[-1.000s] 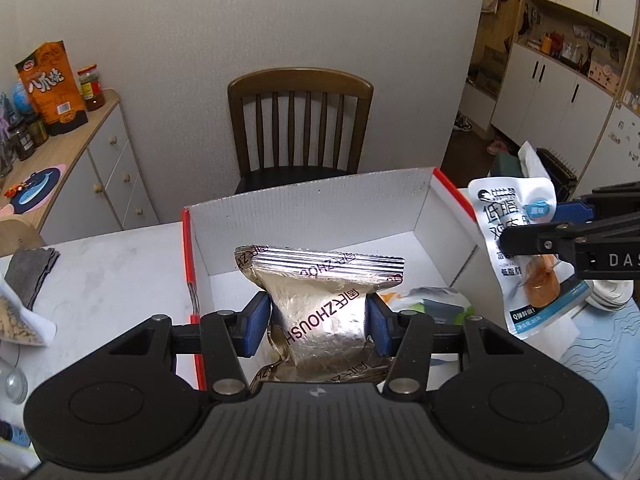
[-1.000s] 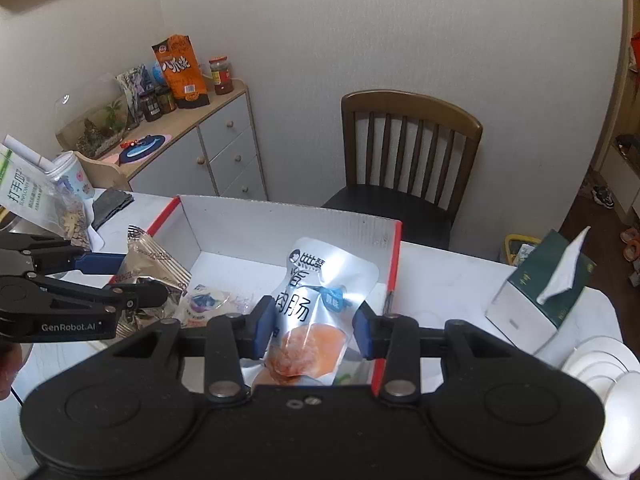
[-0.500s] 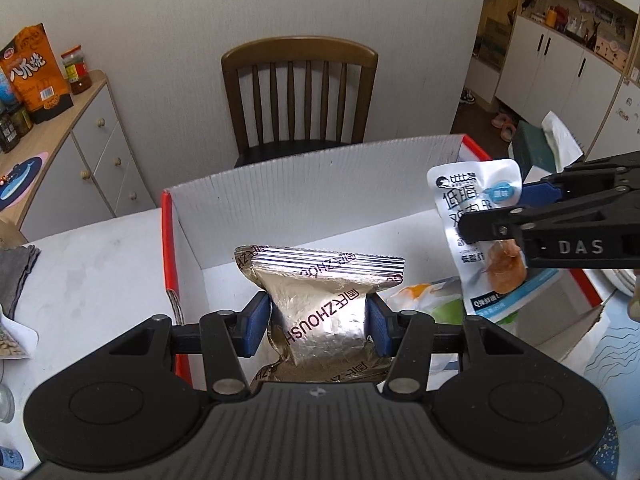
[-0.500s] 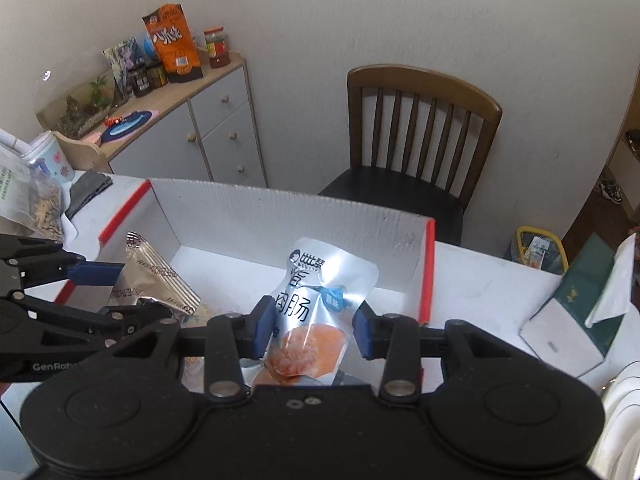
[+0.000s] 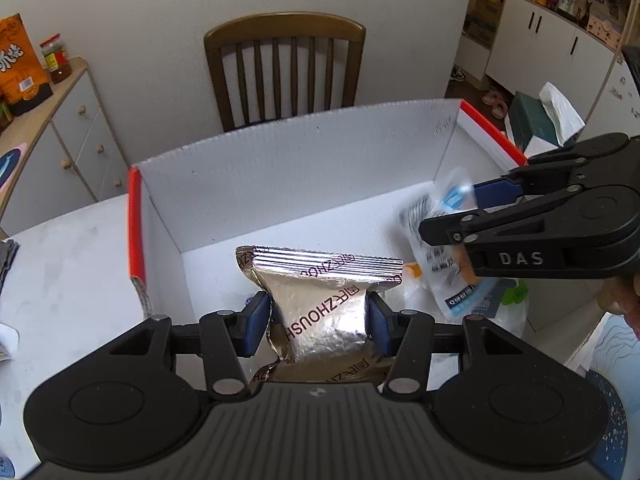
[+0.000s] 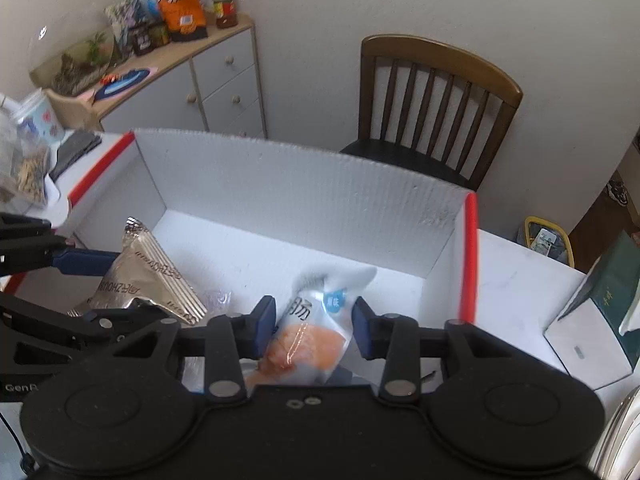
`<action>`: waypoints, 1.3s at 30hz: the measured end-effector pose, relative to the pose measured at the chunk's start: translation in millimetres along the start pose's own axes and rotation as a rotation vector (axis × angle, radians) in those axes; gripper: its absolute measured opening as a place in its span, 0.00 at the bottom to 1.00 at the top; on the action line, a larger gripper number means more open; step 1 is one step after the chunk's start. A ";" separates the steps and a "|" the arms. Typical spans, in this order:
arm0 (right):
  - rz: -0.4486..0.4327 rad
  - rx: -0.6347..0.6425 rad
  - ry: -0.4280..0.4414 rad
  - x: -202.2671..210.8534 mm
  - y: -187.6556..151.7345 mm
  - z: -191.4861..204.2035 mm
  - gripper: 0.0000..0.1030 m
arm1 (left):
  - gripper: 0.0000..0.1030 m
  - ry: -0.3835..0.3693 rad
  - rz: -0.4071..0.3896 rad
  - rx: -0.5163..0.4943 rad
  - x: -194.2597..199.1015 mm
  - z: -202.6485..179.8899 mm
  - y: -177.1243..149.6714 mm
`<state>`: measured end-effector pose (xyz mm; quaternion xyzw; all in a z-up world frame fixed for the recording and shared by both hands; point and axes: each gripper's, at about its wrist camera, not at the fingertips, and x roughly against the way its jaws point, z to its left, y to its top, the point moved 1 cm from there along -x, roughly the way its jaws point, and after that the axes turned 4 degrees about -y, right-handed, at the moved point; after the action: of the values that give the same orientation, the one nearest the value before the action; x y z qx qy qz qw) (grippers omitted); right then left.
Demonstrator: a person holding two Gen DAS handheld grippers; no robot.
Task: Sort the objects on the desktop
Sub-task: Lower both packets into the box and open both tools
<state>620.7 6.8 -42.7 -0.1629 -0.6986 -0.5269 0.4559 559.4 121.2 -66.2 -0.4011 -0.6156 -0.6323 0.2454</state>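
**Two packets held over a white box**

Left hand-held gripper [image 5: 318,320], low in the frame's centre, pinches a silver foil packet [image 5: 320,304]. Right hand-held gripper [image 6: 314,328], jaws just closing further, pinches a white-and-orange pouch [image 6: 316,332]. Both hang inside the red-edged white box [image 6: 304,192] on the surface [image 5: 68,276].

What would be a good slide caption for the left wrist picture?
Left gripper holds a silver snack bag over a white box, beside the right gripper with its white pouch.

Left gripper [image 5: 318,322] clamps foil pack [image 5: 320,304] over near part of white box [image 5: 280,176]. Right gripper [image 5: 464,216] at right grips blurred pouch [image 5: 444,276] inside box.
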 end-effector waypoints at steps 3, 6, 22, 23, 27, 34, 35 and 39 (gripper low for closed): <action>0.012 0.000 0.005 -3.4 -1.4 1.8 0.35 | 0.50 -0.008 0.008 -0.008 -2.0 -1.8 -1.1; 0.021 0.003 0.002 -4.5 -2.2 2.0 0.36 | 0.50 -0.012 0.012 -0.002 -2.4 -0.9 -1.2; -0.014 -0.026 0.047 21.4 -5.7 0.1 0.60 | 0.69 -0.008 -0.038 0.049 19.0 0.3 1.8; -0.018 -0.025 0.047 23.6 -6.0 0.2 0.61 | 0.70 -0.009 -0.041 0.055 20.7 0.3 1.5; -0.026 -0.026 0.054 29.7 -7.5 0.8 0.68 | 0.79 -0.020 -0.051 0.070 26.0 1.4 -0.2; -0.039 -0.042 0.065 37.3 -10.9 -1.7 0.78 | 0.83 -0.018 -0.070 0.086 33.8 1.5 -5.4; -0.042 -0.044 0.067 38.5 -11.5 -2.8 0.79 | 0.83 -0.017 -0.073 0.089 35.1 1.8 -6.1; -0.059 -0.060 0.073 45.1 -12.3 -7.3 0.83 | 0.95 -0.015 -0.083 0.093 40.0 0.7 -9.0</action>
<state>591.5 -16.0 -13.3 -0.1366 -0.6698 -0.5663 0.4604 530.1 130.3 -39.2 -0.3682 -0.6621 -0.6098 0.2328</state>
